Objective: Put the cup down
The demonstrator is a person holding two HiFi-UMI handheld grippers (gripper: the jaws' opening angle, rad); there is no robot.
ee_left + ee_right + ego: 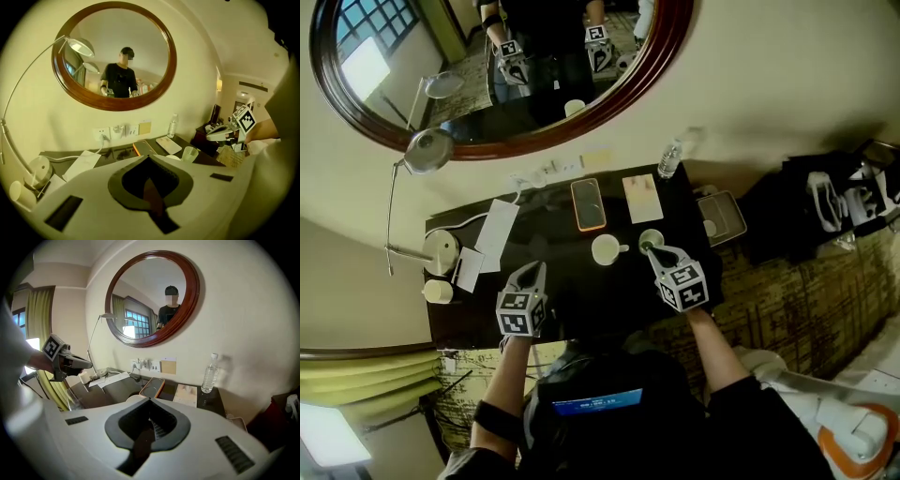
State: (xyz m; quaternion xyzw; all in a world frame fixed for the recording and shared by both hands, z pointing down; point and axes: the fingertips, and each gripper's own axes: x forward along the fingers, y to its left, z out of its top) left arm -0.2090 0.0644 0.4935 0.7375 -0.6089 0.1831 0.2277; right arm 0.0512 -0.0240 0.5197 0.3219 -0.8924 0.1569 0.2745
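One large oval mirror hangs on the wall above a dark counter. Over the counter's near edge, a person holds two grippers. The left gripper has its jaws clenched together with nothing between them. The right gripper is likewise clamped shut and empty. Between the two, apart from both, the white cup stands upright on the counter, its handle pointing toward the right gripper. It appears to be already set down. Just beside the handle stands a small clear glass, close under the right gripper's tip. The cup looks like glazed ceramic: stiff, smooth and probably a little slippery, breakable if knocked, and light enough for one gripper. The safest hold seems to be either the handle or across the wall at the rim, on the side away from the glass.
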